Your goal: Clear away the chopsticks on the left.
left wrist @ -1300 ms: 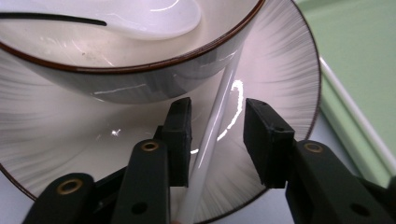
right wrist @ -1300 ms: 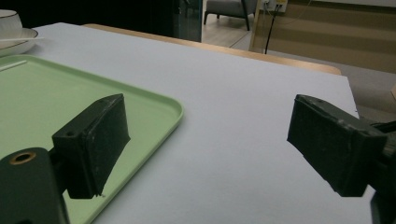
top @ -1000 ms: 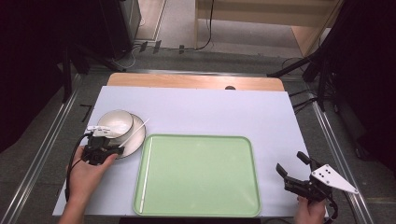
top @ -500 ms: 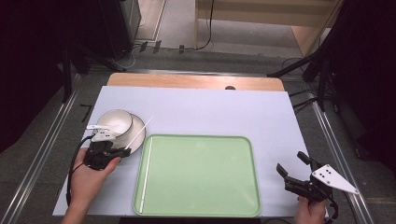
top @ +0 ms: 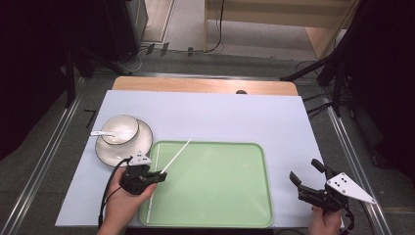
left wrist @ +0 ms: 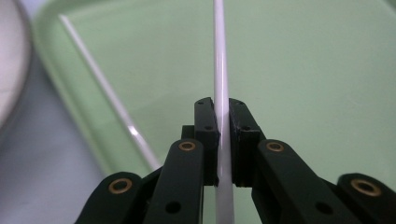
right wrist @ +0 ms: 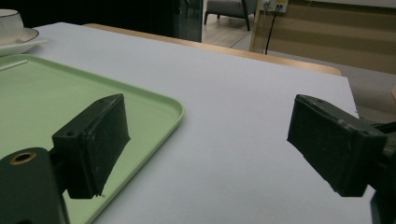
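My left gripper [top: 161, 174] is shut on a thin white chopstick [top: 177, 155], which slants up and to the right over the left part of the green tray [top: 220, 215]. The left gripper view has the chopstick [left wrist: 219, 70] clamped between the two jaws of this gripper [left wrist: 223, 116]. A second white chopstick [top: 152, 186] lies flat in the tray along its left wall, seen again [left wrist: 107, 98] in the left gripper view. My right gripper [top: 306, 170] is open and holds nothing, just off the tray's right edge; its jaws [right wrist: 210, 135] stand wide apart over the white tabletop.
A white bowl [top: 120, 128] sits on a saucer [top: 142, 142] left of the tray, with a white spoon [top: 102, 133] resting at its left rim. The white table mat [top: 220, 112] stretches behind the tray to a wooden strip [top: 195, 84].
My left gripper has carried the chopstick away from the saucer, to the right and nearer the person, over the tray's left edge. The right gripper has stayed put.
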The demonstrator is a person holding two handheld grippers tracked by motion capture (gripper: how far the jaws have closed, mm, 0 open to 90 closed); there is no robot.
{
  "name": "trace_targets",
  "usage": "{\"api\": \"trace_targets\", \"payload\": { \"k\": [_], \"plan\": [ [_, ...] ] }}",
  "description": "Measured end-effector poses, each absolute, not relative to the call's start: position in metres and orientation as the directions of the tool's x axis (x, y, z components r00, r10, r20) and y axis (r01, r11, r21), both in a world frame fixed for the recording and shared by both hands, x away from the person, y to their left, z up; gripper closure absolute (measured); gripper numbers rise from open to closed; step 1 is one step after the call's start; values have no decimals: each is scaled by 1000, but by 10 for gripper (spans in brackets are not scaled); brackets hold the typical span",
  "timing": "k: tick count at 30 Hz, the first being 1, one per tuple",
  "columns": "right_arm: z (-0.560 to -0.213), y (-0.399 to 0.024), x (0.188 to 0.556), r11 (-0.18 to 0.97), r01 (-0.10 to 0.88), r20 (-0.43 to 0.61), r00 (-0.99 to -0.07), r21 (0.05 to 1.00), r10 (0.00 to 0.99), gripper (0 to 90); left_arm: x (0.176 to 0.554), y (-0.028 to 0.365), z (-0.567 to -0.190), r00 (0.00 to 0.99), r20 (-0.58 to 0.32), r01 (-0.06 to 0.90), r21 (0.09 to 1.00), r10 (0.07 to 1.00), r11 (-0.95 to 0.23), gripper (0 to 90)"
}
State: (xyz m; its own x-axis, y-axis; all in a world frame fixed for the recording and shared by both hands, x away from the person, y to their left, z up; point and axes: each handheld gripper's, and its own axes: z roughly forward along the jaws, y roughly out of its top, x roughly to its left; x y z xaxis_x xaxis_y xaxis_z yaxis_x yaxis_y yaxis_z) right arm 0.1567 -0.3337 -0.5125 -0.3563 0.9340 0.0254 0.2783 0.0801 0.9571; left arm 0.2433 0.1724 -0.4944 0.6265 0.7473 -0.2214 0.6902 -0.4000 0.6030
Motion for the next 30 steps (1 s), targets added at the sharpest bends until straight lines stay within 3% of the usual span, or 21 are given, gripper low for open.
{"api": "trace_targets", "payload": {
  "k": [8,20,30],
  "plan": [
    [-512,-334,157,78,276,26,-356,958,934,127,237,150,-510,622,-202,706,562,756,-431,850],
    [-512,-334,156,78,278,27,-356,958,934,127,232,146,-511,622,-161,693,569,767,-443,849],
    [-512,-334,157,78,275,26,-356,958,934,127,236,149,-510,624,-203,708,557,755,-435,835]
  ]
}}
